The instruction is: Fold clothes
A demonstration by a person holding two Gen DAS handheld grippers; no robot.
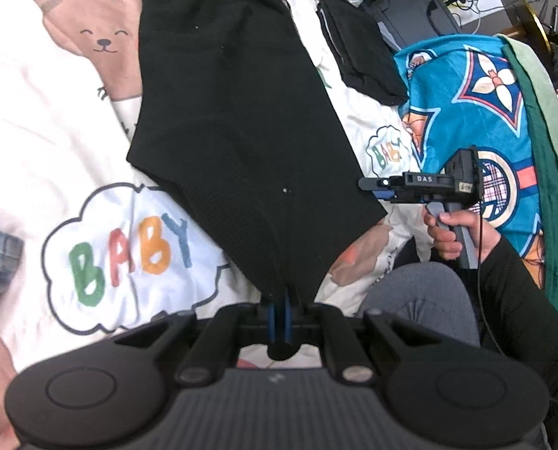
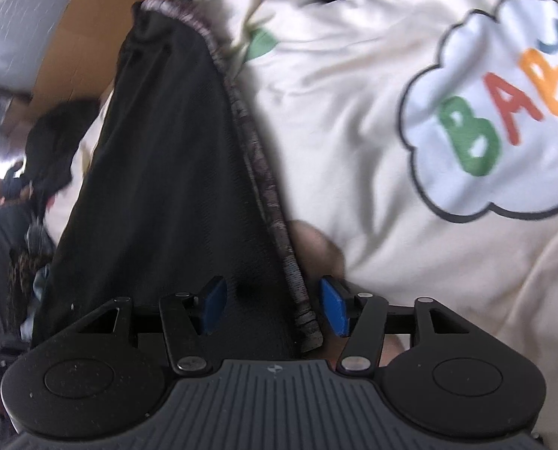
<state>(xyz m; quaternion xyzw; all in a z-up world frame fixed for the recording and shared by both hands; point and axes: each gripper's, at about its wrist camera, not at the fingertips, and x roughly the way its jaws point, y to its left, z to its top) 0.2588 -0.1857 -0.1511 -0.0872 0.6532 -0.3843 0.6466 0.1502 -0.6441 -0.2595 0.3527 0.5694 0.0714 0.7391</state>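
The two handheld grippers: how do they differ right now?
The left gripper has its blue pads pressed together on a corner of the black garment; the right gripper stands open, its pads apart. The left one lifts the cloth, while the right one only has the garment's patterned hem lying between its pads, ungripped. Both share the same black body and blue pads, and both point down at the cartoon "BABY" bedcover.

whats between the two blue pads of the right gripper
In the right wrist view, the black knit garment and its grey patterned edge lie between the open right gripper's blue pads, not pinched.
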